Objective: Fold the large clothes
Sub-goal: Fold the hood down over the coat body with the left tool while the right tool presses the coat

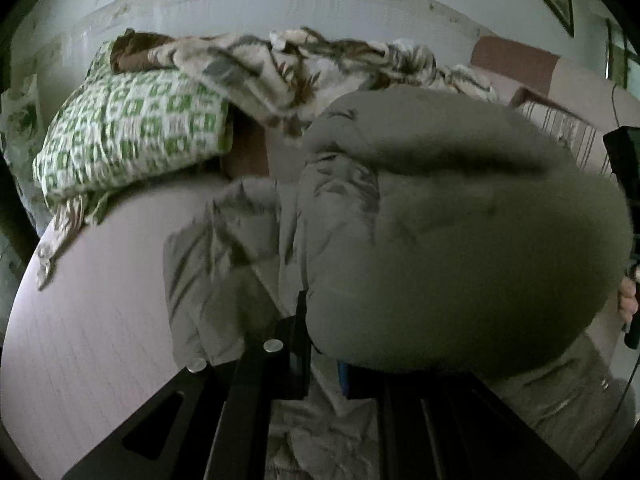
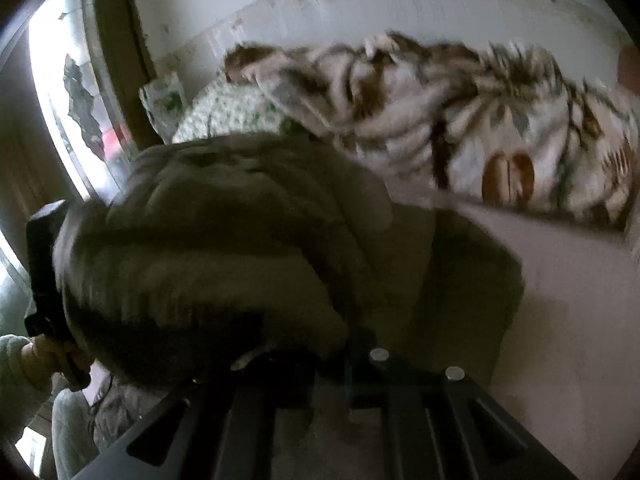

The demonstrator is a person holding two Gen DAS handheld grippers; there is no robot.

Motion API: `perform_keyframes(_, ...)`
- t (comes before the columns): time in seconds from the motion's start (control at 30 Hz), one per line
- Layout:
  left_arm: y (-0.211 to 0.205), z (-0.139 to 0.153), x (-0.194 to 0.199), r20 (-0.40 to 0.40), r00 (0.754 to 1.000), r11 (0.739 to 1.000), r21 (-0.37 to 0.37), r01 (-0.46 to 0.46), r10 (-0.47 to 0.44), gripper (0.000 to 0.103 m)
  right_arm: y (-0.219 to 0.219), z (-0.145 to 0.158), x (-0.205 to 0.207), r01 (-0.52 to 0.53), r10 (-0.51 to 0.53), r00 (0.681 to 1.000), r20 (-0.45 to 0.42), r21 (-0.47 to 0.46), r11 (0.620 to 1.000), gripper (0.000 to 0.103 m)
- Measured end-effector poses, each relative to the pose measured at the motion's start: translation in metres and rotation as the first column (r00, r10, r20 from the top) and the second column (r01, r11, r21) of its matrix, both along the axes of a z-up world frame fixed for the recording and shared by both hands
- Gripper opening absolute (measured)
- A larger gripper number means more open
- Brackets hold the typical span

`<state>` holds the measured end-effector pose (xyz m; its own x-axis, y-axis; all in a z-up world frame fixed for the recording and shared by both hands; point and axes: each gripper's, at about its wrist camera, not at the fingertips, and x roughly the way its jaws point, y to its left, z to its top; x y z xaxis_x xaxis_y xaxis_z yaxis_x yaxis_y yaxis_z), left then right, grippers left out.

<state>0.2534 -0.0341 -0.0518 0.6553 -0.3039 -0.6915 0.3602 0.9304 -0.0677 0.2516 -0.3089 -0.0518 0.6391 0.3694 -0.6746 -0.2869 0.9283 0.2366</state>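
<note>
A large puffy olive-grey jacket (image 1: 460, 240) is lifted in a bulging fold over a pale pink bed sheet (image 1: 88, 300). My left gripper (image 1: 324, 360) is shut on the jacket's edge, the fabric pinched between its black fingers. The right gripper's body (image 1: 628, 240) shows at the right edge. In the right wrist view the jacket (image 2: 224, 248) fills the centre-left, and my right gripper (image 2: 332, 364) is shut on its lower edge. The left gripper's body (image 2: 48, 288), in a hand, shows at the left.
A green-and-white patterned pillow (image 1: 128, 136) and a brown-and-cream floral blanket (image 2: 500, 128) lie at the bed's far side by the wall. A bright window (image 2: 76, 88) is at the left. A brown headboard (image 1: 516, 60) is at the far right.
</note>
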Motion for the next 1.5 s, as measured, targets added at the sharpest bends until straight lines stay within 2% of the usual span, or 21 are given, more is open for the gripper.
perform_keyframes(0.27, -0.012, -0.059, 0.007, -0.095, 0.995, 0.995, 0.103, 0.004, 0.005, 0.011, -0.001, -0.082, 0.019, 0.025, -0.036, 0.986, -0.16, -0.069, 0.997, 0.011)
perform_keyframes(0.4, -0.013, -0.06, 0.001, -0.067, 0.998, 0.993, 0.115, 0.004, 0.004, 0.016, 0.0, -0.101, 0.029, 0.028, -0.043, 0.982, -0.185, -0.081, 0.996, 0.011)
perform_keyframes(0.47, -0.011, -0.051, -0.008, -0.064, 0.998, 0.995, 0.104, 0.001, 0.006, 0.019, 0.003, -0.101, 0.03, 0.02, -0.038, 0.983, -0.179, -0.098, 0.995, 0.011)
perform_keyframes(0.57, 0.003, -0.038, -0.021, -0.078, 0.996, 0.997, 0.076, -0.024, 0.03, 0.02, 0.005, -0.1, 0.03, 0.012, -0.031, 0.986, -0.166, -0.113, 0.994, 0.011)
perform_keyframes(0.7, 0.022, -0.011, -0.043, -0.011, 0.998, 0.997, 0.054, -0.056, 0.057, 0.02, 0.005, -0.101, 0.032, 0.026, -0.042, 0.986, -0.161, -0.101, 0.995, 0.011)
perform_keyframes(0.87, 0.006, 0.003, -0.028, -0.01, 0.999, 0.999, 0.043, -0.033, 0.033, 0.02, 0.007, -0.1, 0.037, 0.019, -0.038, 0.986, -0.161, -0.115, 0.993, 0.011)
perform_keyframes(1.0, -0.016, -0.02, 0.0, -0.069, 0.998, 0.998, 0.063, 0.013, -0.008, 0.02, 0.009, -0.101, 0.037, 0.015, -0.034, 0.987, -0.159, -0.12, 0.993, 0.011)
perform_keyframes(1.1, -0.03, -0.057, 0.011, -0.186, 0.982, 0.994, 0.109, 0.027, -0.007, 0.02, 0.009, -0.1, 0.034, 0.01, -0.029, 0.987, -0.157, -0.124, 0.992, 0.011)
perform_keyframes(1.17, -0.033, -0.077, 0.011, -0.229, 0.974, 0.992, 0.124, 0.032, -0.003, 0.019, 0.009, -0.1, 0.031, 0.004, -0.024, 0.988, -0.151, -0.127, 0.992, 0.011)
perform_keyframes(1.27, -0.03, -0.086, 0.004, -0.21, 0.978, 0.993, 0.119, 0.023, 0.003, 0.019, 0.012, -0.097, 0.023, -0.036, 0.015, 0.993, -0.121, -0.179, 0.983, 0.014)
perform_keyframes(1.37, -0.031, -0.091, 0.004, -0.229, 0.973, 0.992, 0.124, 0.033, -0.003, 0.019, 0.018, -0.092, 0.004, -0.072, 0.054, 0.996, -0.076, -0.25, 0.966, 0.017)
perform_keyframes(1.5, -0.033, -0.093, 0.006, -0.233, 0.972, 0.99, 0.138, 0.039, -0.006, 0.019, 0.019, -0.076, -0.018, -0.082, 0.073, 0.996, -0.044, -0.277, 0.957, 0.024)
